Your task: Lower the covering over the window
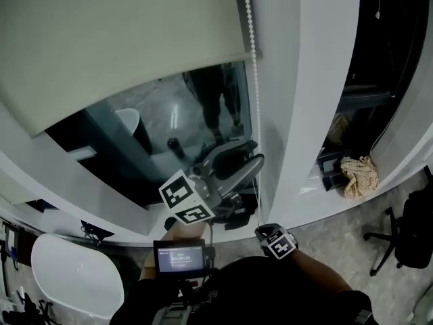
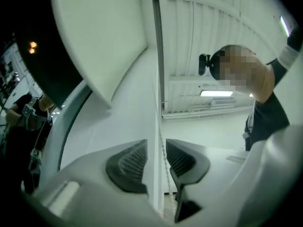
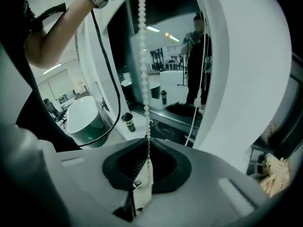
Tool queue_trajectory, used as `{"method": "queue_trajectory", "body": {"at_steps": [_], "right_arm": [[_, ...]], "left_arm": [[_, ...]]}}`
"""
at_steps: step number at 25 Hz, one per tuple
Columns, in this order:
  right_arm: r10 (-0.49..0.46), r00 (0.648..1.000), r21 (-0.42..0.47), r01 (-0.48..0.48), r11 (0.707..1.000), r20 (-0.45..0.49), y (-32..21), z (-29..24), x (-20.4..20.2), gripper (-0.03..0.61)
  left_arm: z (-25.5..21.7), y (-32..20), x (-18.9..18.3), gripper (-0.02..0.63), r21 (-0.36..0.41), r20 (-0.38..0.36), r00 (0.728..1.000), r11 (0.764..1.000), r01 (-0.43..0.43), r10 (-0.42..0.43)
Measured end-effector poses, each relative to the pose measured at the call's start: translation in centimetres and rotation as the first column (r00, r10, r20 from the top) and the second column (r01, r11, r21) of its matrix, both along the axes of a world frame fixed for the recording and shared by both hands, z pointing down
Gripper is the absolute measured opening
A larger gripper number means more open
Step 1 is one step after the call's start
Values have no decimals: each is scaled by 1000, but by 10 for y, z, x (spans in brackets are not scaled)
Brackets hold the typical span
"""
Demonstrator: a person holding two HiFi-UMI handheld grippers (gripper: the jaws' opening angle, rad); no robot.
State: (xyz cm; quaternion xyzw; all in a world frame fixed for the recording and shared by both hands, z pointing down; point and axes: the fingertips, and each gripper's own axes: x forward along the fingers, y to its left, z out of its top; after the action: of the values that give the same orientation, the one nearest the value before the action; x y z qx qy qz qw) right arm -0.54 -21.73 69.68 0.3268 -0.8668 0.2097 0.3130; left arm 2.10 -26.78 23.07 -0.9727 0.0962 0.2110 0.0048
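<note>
**Hand-over-hand pull on a roller covering, mid-cycle.** The covering (image 1: 122, 32) hangs over the upper part of the window (image 1: 176, 124). Its bottom hem crosses the glass partway down and the lower pane is bare, so the task is judged well short of done. The bead chain (image 1: 251, 39) drops along the right edge of the window, just beside the white frame (image 1: 277, 114).

- **Right tool** (image 3: 147, 162): the jaws are closed on the bead chain, which runs straight up from them and out of the top of the right gripper view.
- **Left tool** (image 2: 156, 148): the jaws stand apart, and the chain passes between the ribbed pads (image 2: 130, 162) without being pressed. In the head view this tool points at the chain beside the frame.

**Technique, as judged from this arrangement.**

- The next grip belongs to the left tool, on the same strand that the right tool holds.
- Centre the chain on the ribbed faces before closing, so that a bead seats between the ribs and cannot slip.
- Let the right tool go only once the left has closed; otherwise the covering may creep.
- Pull straight down along the frame. A pull away from the wall risks the chain jumping at the top of the covering.
- Which strand lowers the covering cannot be read here. A short, gentle test pull would settle it before a full stroke.
</note>
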Motion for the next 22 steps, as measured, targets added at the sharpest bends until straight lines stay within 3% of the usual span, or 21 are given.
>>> {"method": "queue_trajectory", "body": {"at_steps": [4,5,6,7,13,16,19,22], "right_arm": [[30,999,-48,-30,998,12,6,8,10,15],[38,999,-43,-38,998,7,5,9,14,15],[47,999,-41,-47,998,8,5,10,17,17],[57,998,-41,-56,998,12,6,10,19,17],[90,995,-48,-88,995,31,9,9,26,17],[78,997,-78,-76,994,14,13,17,25,17],[93,996,-154,-93,984,-9,22,35,32,23],[179,980,-129,-168,977,82,15,15,43,73]], "left_arm": [[-16,3,15,109,17,-34,998,999,-49,50],[-18,2,17,80,18,-43,998,999,-46,47],[-19,1,18,11,21,-48,998,999,-36,37],[-19,-2,18,12,17,-53,998,1000,-25,26],[-13,-24,4,9,-95,-104,995,995,-11,1],[-5,-30,5,9,-52,-30,996,995,85,-86],[24,-39,14,9,21,107,971,977,211,-212],[72,-51,20,9,-48,180,962,975,217,-206]]}}
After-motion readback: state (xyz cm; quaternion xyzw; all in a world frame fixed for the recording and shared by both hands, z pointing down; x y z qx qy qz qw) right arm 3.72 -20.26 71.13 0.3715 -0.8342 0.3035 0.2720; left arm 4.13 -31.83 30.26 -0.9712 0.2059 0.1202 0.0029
